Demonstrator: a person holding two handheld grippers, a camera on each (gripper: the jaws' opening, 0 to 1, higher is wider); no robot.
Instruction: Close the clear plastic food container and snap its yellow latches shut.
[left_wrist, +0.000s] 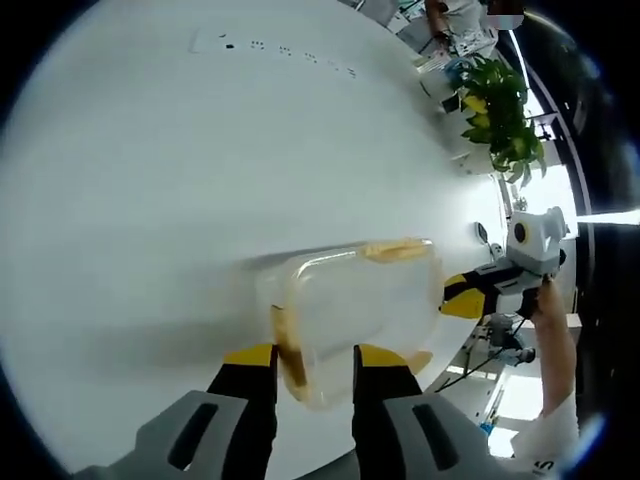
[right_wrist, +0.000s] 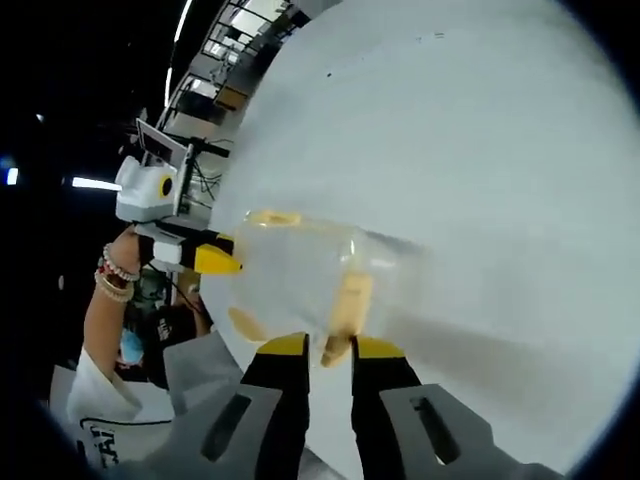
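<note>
**Clear container between my two tongs on a white table**

The clear plastic food container with yellow latches (left_wrist: 352, 310) sits on the wide white round table (left_wrist: 180, 160), near its edge, with its lid on top. In the left gripper view one yellow latch (left_wrist: 397, 249) lies along the far side and another (left_wrist: 288, 350) on the near end, right between my left tongs' tips. My left gripper (left_wrist: 314, 362), grey with yellow-tipped black jaws, has its jaws a little apart, one on each side of that near end; I cannot tell whether they press it.

In the right gripper view the same container (right_wrist: 300, 275) shows a latch at its top edge and one hanging at its near side (right_wrist: 350, 300). My right gripper (right_wrist: 329, 349) has its jaws narrowly apart, with the lower end of that latch just at the gap between the tips; whether they grip it I cannot tell.

Each view also catches the other gripper at the container's far end, yellow tip close against it, with my hand behind it.

Beyond the table stands a leafy green plant (left_wrist: 500, 115).
</note>
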